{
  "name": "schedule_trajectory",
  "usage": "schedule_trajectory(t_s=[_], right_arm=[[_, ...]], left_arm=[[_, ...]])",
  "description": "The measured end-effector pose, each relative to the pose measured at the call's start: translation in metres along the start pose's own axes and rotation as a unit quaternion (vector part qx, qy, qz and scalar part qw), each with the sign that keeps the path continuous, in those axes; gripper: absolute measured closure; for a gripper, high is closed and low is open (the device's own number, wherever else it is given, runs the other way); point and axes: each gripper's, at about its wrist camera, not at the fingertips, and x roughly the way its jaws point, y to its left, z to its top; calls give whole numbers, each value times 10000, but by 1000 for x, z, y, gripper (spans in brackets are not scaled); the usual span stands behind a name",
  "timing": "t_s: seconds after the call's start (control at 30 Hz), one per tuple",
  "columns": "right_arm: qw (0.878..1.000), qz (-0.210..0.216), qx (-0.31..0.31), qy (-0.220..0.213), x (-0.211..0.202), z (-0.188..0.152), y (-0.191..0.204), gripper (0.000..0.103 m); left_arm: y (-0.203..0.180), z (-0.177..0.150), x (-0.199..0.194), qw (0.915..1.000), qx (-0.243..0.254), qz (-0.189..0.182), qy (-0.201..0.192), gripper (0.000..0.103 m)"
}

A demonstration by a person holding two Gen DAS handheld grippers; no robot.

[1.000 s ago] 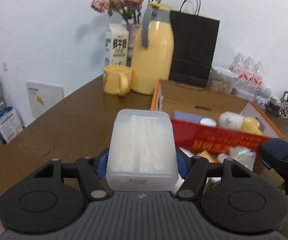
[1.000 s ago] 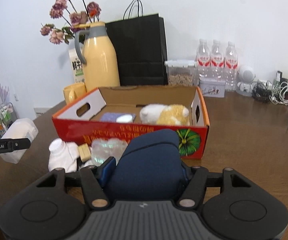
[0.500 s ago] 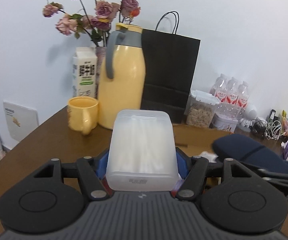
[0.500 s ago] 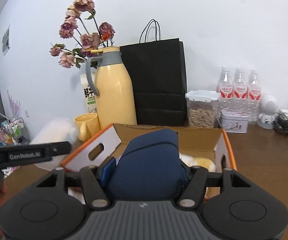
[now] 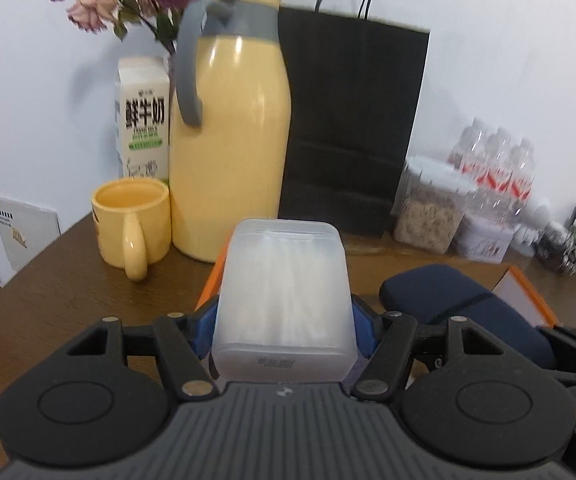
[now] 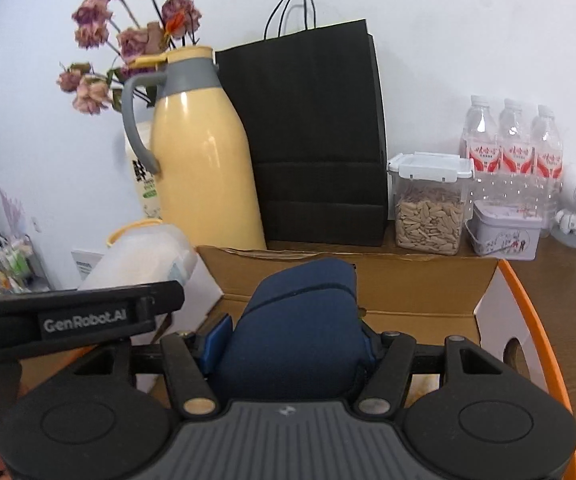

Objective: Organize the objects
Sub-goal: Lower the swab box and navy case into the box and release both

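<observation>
My left gripper is shut on a translucent white plastic box that stands up between its blue pads. Beside it, my right gripper is shut on a navy blue soft case, which also shows at the right of the left wrist view. Both hang over the orange-rimmed cardboard box, close to its back wall. The right wrist view shows the left gripper's black finger and the translucent box at the left. The cardboard box's contents are hidden.
Behind the cardboard box stand a yellow jug, a yellow mug, a milk carton, dried flowers and a black paper bag. A seed jar, a tin and water bottles line the back right.
Both grippers have moved forward from in front of the cardboard box to above it, toward the jug and bag. Each still holds the same thing.
</observation>
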Motion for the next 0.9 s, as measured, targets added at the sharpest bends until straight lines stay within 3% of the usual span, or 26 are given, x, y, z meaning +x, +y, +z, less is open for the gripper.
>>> schedule_trajectory(t_s=[0.23, 0.3, 0.33, 0.37, 0.4, 0.43, 0.9], right_arm=[[9998, -123, -98, 102, 9, -7, 0, 42], [9998, -141, -92, 68, 8, -8, 0, 43], [9998, -147, -111, 77, 6, -7, 0, 37], [9997, -182, -112, 95, 5, -7, 0, 22], [9997, -181, -115, 67, 3, -8, 0, 13], [9997, -195, -125, 55, 1, -8, 0, 0], [9992, -301, -235, 72, -22, 1, 1, 0]], left_arm=[[4, -7, 9, 10000, 6, -27, 90, 36], [3, -7, 7, 10000, 38, 8, 74, 28], [2, -8, 5, 9999, 97, 61, 13, 19], [1, -8, 2, 9999, 140, 32, -70, 15], [0, -8, -1, 9998, 162, 13, -148, 2], [-2, -8, -4, 9996, 181, 37, -226, 0], [-6, -2, -26, 9984, 179, 33, -539, 0]])
